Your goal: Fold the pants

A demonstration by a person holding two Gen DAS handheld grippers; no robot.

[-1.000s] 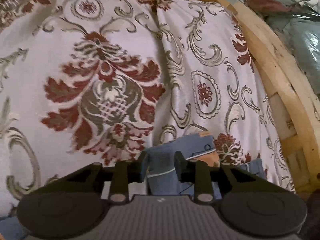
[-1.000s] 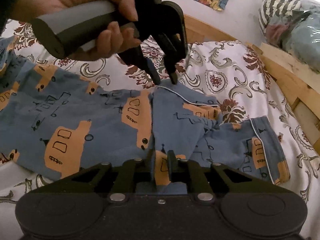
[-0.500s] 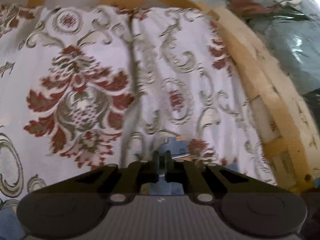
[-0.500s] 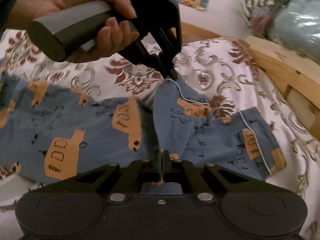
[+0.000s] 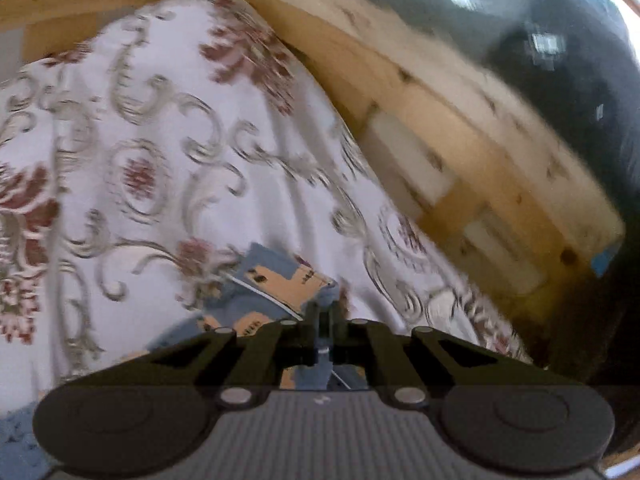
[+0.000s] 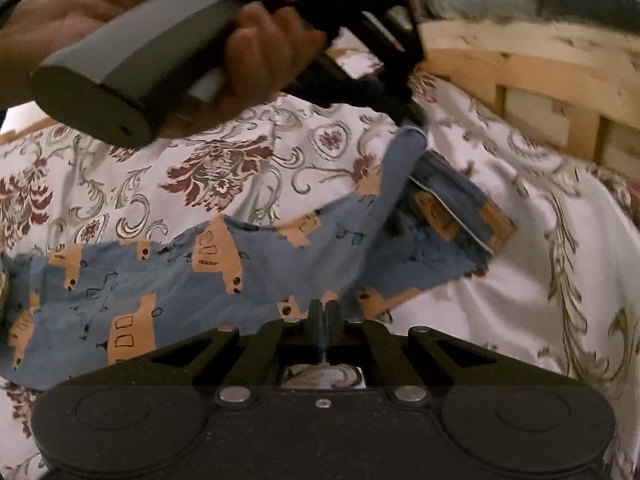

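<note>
Right wrist view, both grippers' jaws now clamped on pants (image 6: 224, 276), hem lifted since 1 second ago.

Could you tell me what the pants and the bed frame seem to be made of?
The pants look like soft, thin woven or knit fabric, perhaps cotton: matte blue with orange car prints, draping and creasing where the left gripper lifts them. The bed frame appears to be pale, unpainted wood: knots and grain show, with a dull finish.

Pants (image 6: 224, 276) blue, orange car print; bedspread (image 6: 224, 164) white, maroon-grey floral
</note>
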